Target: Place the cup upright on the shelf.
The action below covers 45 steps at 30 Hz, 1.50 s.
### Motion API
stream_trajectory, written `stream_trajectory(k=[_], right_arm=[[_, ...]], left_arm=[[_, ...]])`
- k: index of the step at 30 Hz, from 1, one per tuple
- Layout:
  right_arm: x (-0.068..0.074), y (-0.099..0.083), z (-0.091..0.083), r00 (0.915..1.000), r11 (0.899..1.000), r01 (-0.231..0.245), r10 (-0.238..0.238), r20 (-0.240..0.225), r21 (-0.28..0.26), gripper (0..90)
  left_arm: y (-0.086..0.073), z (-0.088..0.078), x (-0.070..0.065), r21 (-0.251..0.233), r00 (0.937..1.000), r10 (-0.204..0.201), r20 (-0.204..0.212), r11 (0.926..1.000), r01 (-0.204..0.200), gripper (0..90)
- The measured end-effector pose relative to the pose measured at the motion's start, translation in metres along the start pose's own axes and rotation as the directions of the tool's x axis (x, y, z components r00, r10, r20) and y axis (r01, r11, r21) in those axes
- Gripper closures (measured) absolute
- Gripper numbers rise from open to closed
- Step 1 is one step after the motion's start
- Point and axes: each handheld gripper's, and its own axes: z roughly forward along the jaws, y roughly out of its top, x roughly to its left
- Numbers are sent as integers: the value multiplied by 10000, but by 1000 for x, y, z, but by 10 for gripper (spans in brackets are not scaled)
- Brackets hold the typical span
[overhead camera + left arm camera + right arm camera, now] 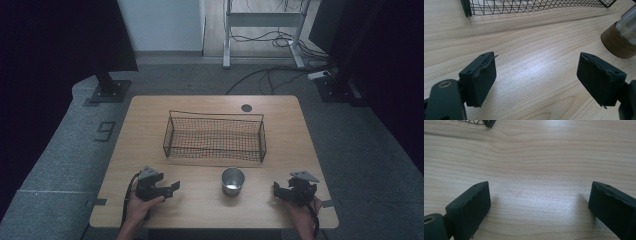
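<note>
Left gripper (172,188) and right gripper (276,189) rest low on the tabletop (150,115), jaws spread, nothing held. The metal cup (233,181) stands upright between them, apart from both, just before the empty wire basket (215,137), seemingly staged for pickup.

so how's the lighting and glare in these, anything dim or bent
High view: dim, room edges nearly black, table evenly lit. Left gripper view: pale sheen on the wood, wire basket edge bows from lens distortion, cup cut off and soft. Right gripper view: similar sheen, soft jaw shadows.
</note>
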Motion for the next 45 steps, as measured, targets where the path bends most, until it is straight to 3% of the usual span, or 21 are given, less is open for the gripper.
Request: stream_trajectory(k=[22, 45], right_arm=[[-1, 0, 0, 10000, 10000, 40, -40, -36, -21, 45], [-2, 0, 0, 10000, 10000, 63, -63, -71, -26, 49]], left_arm=[[5, -10, -5, -533, 10000, -4, -45, 9986, 1, 161], [18, -20, -21, -1274, 9983, 210, 548, 9917, -139, 185]])
